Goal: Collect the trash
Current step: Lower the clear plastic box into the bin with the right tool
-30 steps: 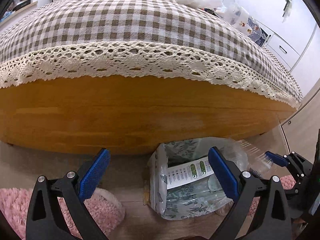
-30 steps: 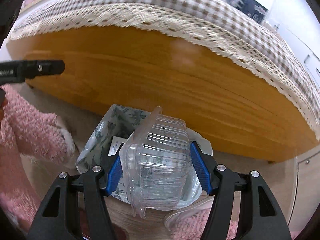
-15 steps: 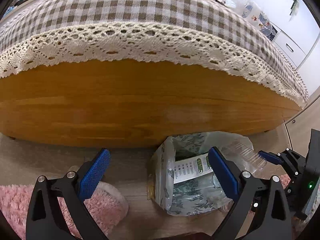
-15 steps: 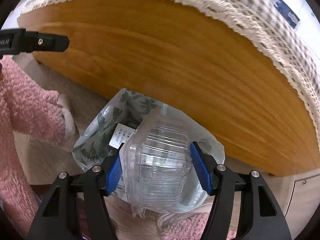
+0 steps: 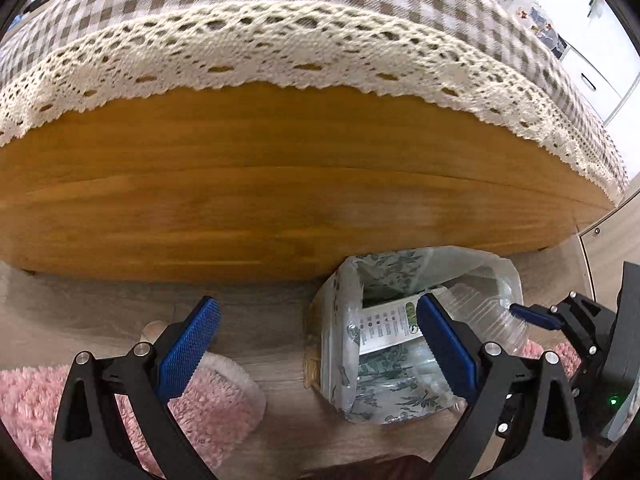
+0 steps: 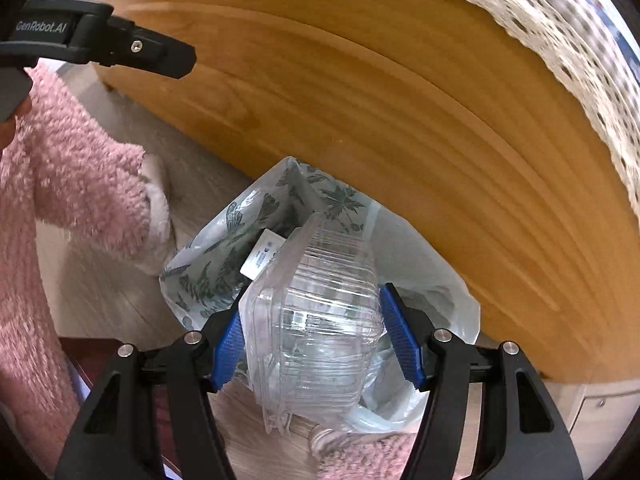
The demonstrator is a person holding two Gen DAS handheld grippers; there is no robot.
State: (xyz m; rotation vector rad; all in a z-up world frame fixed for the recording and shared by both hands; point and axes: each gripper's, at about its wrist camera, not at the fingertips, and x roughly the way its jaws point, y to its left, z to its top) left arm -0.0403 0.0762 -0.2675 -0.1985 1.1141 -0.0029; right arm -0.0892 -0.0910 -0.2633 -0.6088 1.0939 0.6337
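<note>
My right gripper (image 6: 316, 338) is shut on a clear plastic clamshell box (image 6: 316, 320), its blue pads pressed on both sides. The box hangs just above the open mouth of a leaf-printed trash bag (image 6: 248, 236) standing on the floor by a wooden table side. In the left wrist view the same trash bag (image 5: 348, 320) sits below and right of centre, with the clear box (image 5: 480, 304) and the right gripper (image 5: 532, 316) at its right rim. My left gripper (image 5: 320, 340) is open and holds nothing, hovering over the floor left of the bag.
A wooden table side (image 5: 280, 200) rises right behind the bag, under a checked cloth with a lace hem (image 5: 280, 48). A person's pink fluffy slippers (image 5: 208, 396) and pink sleeve (image 6: 80, 172) are close to the bag. A cabinet door (image 5: 616, 240) stands at the right.
Both grippers have sunk toward the floor, so the table side fills more of each view. The right gripper has rolled and brought the clear box lower over the bag's mouth.
</note>
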